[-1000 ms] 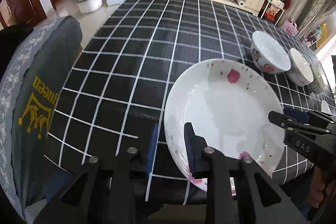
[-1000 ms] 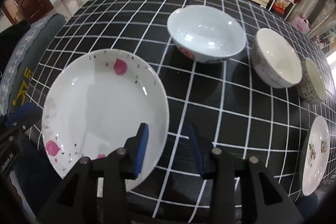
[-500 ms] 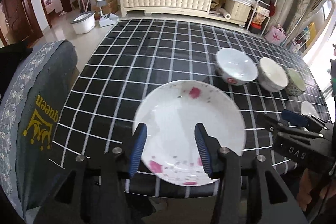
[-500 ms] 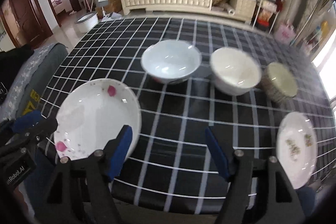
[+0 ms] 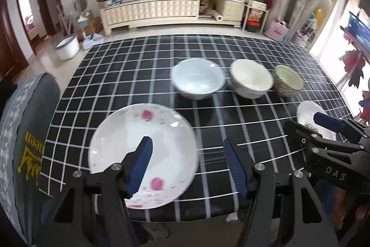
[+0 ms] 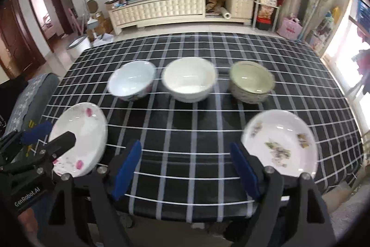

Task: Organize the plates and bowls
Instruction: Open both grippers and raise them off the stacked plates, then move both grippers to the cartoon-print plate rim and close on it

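Left wrist view: the pink-flowered plate (image 5: 141,149) lies flat at the desk's (image 5: 115,75) near-left edge. It looks glazed, so stiff, slick and breakable; its rim is the place to pinch. 3 bowls (image 6: 188,79) sit in a row behind. The left gripper (image 5: 185,166) and right gripper (image 6: 185,166), both just opening, gape empty.

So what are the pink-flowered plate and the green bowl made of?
The pink-flowered plate looks like glazed white ceramic: glossy, with bright glints at the rim and printed flowers. The green bowl also looks like glazed ceramic, shiny pale green inside and speckled outside. Melamine cannot be ruled out.
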The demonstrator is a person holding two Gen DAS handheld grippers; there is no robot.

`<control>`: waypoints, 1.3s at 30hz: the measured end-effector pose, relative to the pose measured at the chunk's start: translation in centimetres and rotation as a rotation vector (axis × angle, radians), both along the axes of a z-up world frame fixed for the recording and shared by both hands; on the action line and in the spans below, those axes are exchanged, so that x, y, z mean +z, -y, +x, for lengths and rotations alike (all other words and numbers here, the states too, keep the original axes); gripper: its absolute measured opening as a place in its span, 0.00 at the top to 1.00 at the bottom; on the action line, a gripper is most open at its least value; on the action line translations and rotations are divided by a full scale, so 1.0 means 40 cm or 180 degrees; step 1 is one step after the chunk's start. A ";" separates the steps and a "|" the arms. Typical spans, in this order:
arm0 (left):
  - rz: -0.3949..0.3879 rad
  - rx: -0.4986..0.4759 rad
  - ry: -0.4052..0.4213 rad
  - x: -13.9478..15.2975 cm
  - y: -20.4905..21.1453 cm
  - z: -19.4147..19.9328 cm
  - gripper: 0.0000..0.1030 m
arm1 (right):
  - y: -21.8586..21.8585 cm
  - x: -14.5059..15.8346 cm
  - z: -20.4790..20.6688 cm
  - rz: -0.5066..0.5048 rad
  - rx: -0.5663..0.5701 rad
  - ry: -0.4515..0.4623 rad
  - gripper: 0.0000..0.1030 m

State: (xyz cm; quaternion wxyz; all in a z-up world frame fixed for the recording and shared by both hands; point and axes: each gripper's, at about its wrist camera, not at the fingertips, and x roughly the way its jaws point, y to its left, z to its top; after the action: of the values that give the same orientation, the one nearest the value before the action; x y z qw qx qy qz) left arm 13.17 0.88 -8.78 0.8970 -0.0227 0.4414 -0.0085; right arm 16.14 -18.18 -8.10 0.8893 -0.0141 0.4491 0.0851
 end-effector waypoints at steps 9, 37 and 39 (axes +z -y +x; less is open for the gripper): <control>-0.0162 -0.0302 0.0109 -0.001 0.152 0.026 0.40 | 0.168 0.014 -0.018 -0.0022 -0.0221 0.0076 0.08; -0.0106 -0.0961 -0.0397 -0.106 0.534 0.162 0.40 | 0.490 -0.111 0.064 -0.0141 -0.0499 -0.0369 0.04; -0.0173 -0.0956 -0.0479 -0.124 0.537 0.178 0.40 | 0.500 -0.131 0.077 -0.0201 -0.0511 -0.0432 0.04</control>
State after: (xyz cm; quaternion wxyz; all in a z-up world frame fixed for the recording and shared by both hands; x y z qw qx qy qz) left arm 20.31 -20.61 -13.74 0.8491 0.0187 0.5053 -0.1526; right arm 19.24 -38.16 -13.33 0.8599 -0.0003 0.5105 0.0002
